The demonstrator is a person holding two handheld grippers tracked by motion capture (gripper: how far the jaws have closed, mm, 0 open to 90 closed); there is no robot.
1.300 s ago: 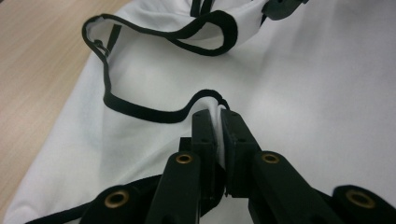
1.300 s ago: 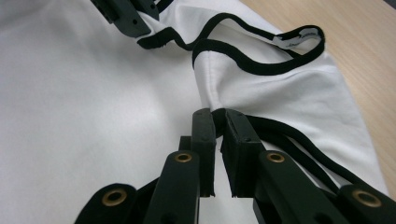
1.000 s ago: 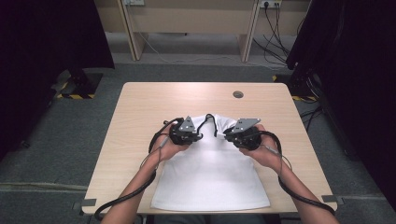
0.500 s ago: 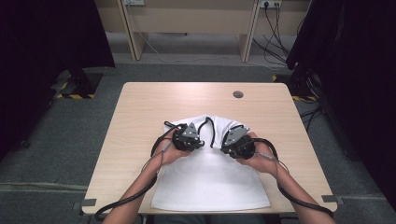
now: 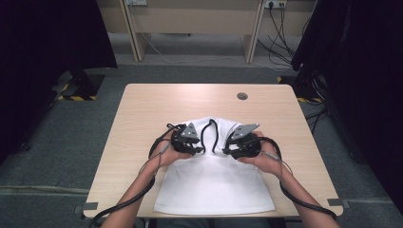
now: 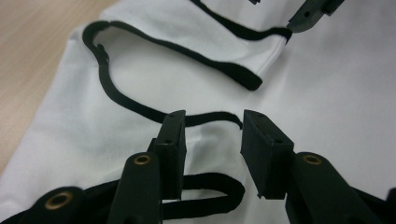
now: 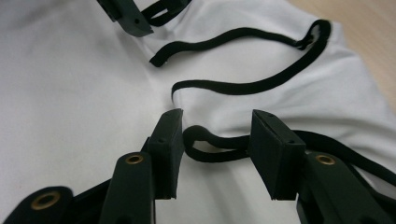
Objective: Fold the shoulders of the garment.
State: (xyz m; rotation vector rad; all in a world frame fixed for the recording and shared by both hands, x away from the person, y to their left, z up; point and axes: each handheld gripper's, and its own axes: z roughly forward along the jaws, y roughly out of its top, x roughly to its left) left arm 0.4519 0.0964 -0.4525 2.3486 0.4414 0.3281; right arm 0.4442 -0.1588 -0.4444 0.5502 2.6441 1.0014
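Pale wood-grain desk (image 5: 142,109), smooth and rectangular, bearing a white garment (image 5: 214,190) of soft matte cloth, flat near the front edge, rounded at its far end. Black strap (image 6: 140,105) edging, narrow and woven, curling in loops across the cloth. On the left, left tool (image 5: 194,151) low over the fabric, jaws spread, just been opening, a loop of strap lying loose between them, unpinched. On the right, right tool (image 5: 229,151) likewise spread, just been opening, another strap loop (image 7: 215,142) slack between the pads. Compared with a second ago, both tools closer together, nearer the garment's middle.
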